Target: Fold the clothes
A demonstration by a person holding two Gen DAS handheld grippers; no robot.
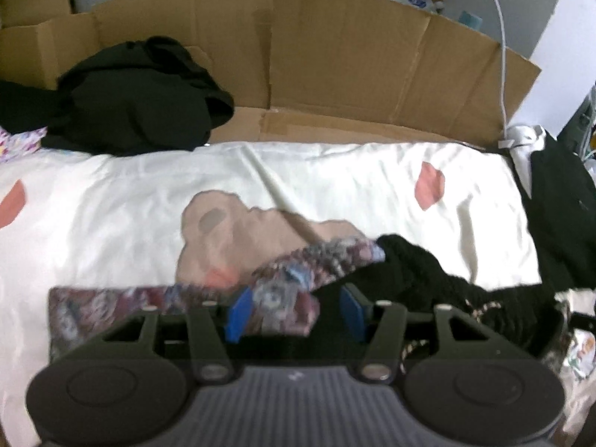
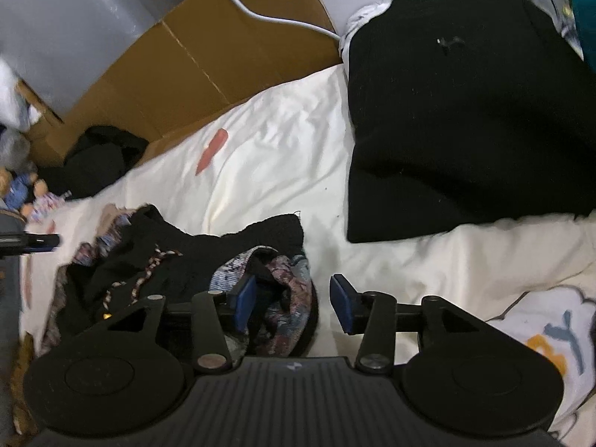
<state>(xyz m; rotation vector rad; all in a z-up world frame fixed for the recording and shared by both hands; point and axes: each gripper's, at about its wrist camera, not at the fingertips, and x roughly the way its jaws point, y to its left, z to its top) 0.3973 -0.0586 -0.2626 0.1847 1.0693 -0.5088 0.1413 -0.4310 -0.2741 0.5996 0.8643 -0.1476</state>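
Observation:
A crumpled garment lies on the cream bedsheet (image 1: 111, 205), part black knit (image 1: 409, 272), part floral patterned cloth (image 1: 298, 260). My left gripper (image 1: 296, 311) hangs just over the patterned part. A fold of that cloth sits between its blue pads (image 1: 238, 313), against the left pad and clear of the right one. In the right wrist view the same garment (image 2: 178, 260) is heaped at lower left. My right gripper (image 2: 294, 303) stands open at its right end. Patterned cloth lies by its left pad, and its right pad (image 2: 342, 305) is over bare sheet.
A loose pile of black clothes (image 1: 141, 100) sits at the back left against flattened cardboard (image 1: 335, 56). A folded black garment (image 2: 465, 111) lies on the right of the bed. A white cable (image 1: 501, 37) runs down the cardboard. A doll (image 2: 22, 190) lies at the far left.

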